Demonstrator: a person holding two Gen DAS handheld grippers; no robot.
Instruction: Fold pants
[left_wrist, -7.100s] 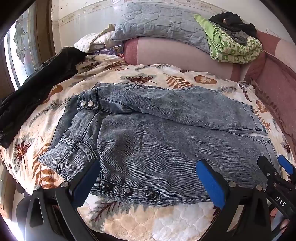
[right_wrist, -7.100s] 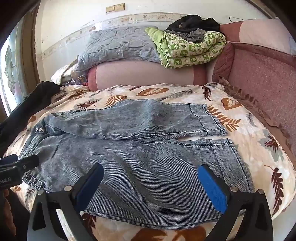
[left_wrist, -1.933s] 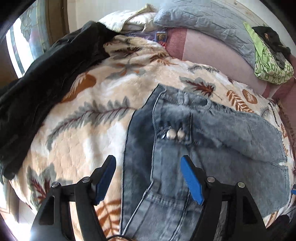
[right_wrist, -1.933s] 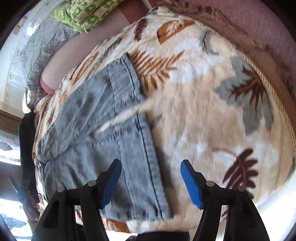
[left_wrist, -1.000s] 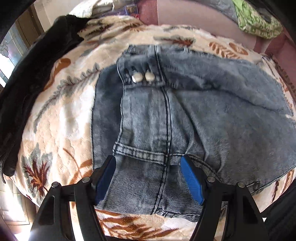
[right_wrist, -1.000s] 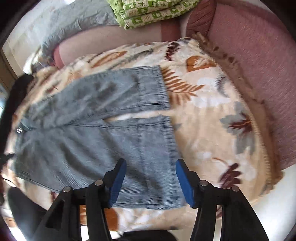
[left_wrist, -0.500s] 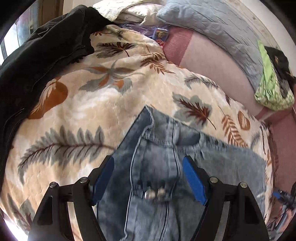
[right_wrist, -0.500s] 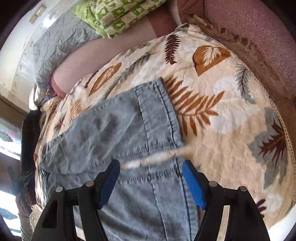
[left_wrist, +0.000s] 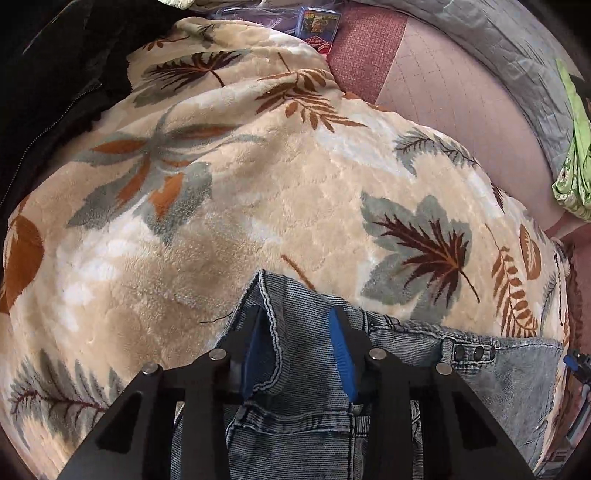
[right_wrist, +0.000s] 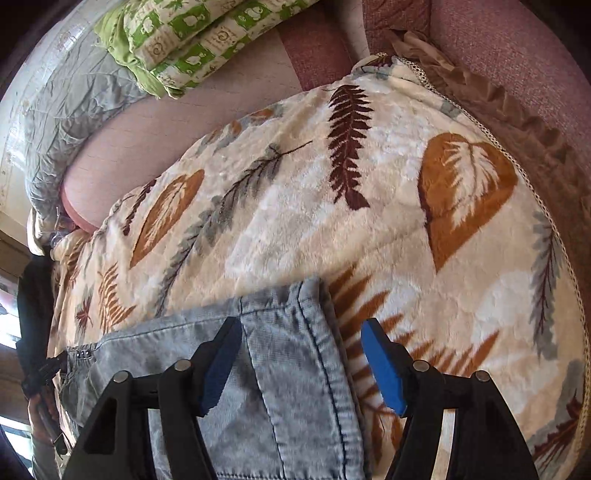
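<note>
**Far corners of the pants reached; left jaws closing on the waistband**

The pants are laid across the leaf-print blanket, and both grippers have been carried to the garment's far edge. Half a second ago a wide stretch of denim was seen ahead of each gripper; now mostly blanket is seen ahead, with only the far edge of the pants beneath the fingers.

The left gripper has been brought over the far waistband corner, and its jaws have just been closing. A raised fold of the waistband is caught between the 2 blue pads, which look pressed against it, so a grip is judged to be made or nearly made.

The right gripper is held over the far leg hem. Its jaws have narrowed slightly but are clearly apart: the left pad lies over the denim, the right pad over bare blanket just past the hem, and nothing is pinched.

By this reading, 1 corner is secured and 1 remains to be taken before the far edge can be lifted toward the near side for the lengthwise fold.
</note>
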